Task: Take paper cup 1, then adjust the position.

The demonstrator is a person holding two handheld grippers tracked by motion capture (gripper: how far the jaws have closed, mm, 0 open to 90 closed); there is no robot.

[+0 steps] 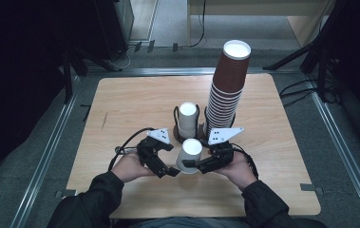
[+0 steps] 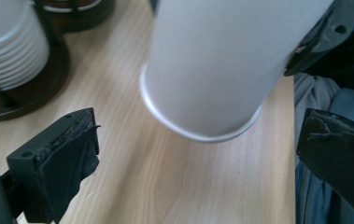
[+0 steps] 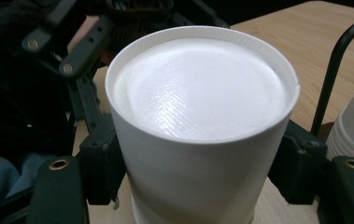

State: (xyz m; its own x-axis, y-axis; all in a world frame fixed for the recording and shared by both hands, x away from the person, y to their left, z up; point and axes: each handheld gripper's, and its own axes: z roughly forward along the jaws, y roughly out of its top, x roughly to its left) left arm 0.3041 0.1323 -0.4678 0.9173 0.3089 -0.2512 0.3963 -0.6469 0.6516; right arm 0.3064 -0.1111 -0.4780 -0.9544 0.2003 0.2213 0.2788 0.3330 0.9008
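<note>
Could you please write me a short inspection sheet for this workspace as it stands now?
Surface: wooden table, bare around the work.
Job's things: white cup upside down, lifted and tilted; short white stack and tall brown stack in dark holders.
Clutter: nothing seen.
Grippers: right gripper shut on the cup; left gripper open beside it.
Cables: black cable trailing from the left gripper.
Surroundings: grey floor, metal rails, dark stands.

Pale wooden table point(image 1: 120, 102) bearing two dark cup holders point(image 1: 201, 129), white stack point(image 1: 187, 118), brown stack point(image 1: 227, 85)
</note>
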